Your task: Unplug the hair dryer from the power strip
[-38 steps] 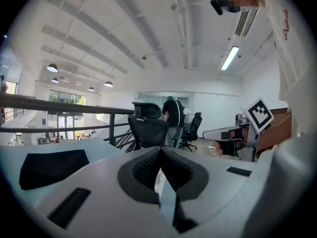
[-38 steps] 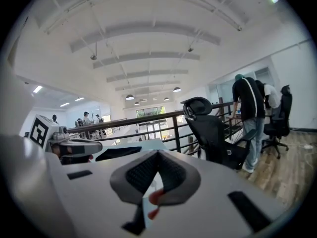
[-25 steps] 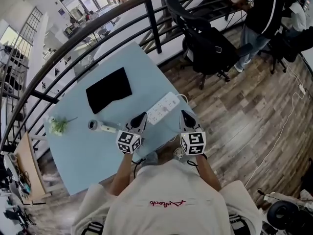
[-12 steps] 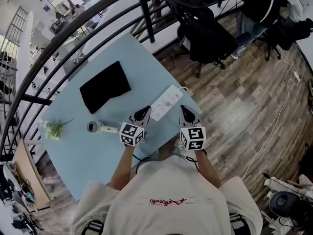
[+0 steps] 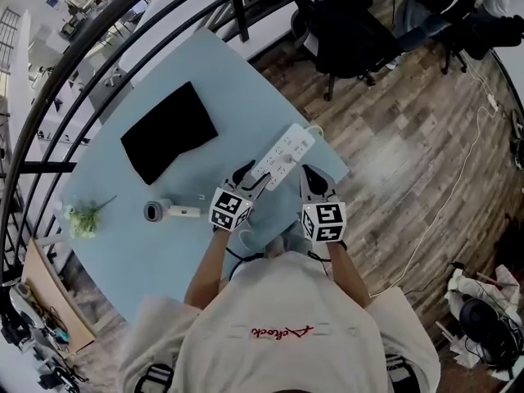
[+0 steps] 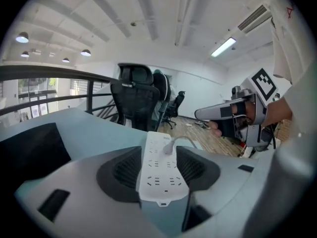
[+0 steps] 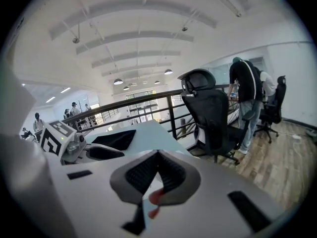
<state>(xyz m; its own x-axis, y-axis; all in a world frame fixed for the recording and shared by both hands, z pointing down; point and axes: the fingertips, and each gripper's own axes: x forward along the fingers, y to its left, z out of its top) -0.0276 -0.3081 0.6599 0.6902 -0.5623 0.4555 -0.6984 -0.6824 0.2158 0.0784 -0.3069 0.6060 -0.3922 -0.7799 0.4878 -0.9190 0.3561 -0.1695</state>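
A white power strip (image 5: 282, 157) lies slantwise near the right edge of the light-blue table (image 5: 147, 260). In the left gripper view a white plug (image 6: 168, 146) with a pale cable sits in the strip (image 6: 159, 157). The grey hair dryer (image 5: 166, 211) lies on the table left of my hands. My left gripper (image 5: 252, 175) is at the strip's near end. Its jaws are opening, with the strip's end between them (image 6: 159, 175) and the pads not pressing on it. My right gripper (image 5: 304, 173) hovers just right of the strip, shut on nothing (image 7: 158, 156).
A black mat (image 5: 168, 132) lies at the table's far side, a small plant (image 5: 82, 218) at its left edge. A dark railing (image 5: 123, 23) runs behind the table. Office chairs (image 5: 344, 23) stand on the wooden floor to the right, where people (image 7: 246, 95) are.
Both grippers have come down and forward to the power strip. The left jaws, shut before, now stand apart around the strip's near end.
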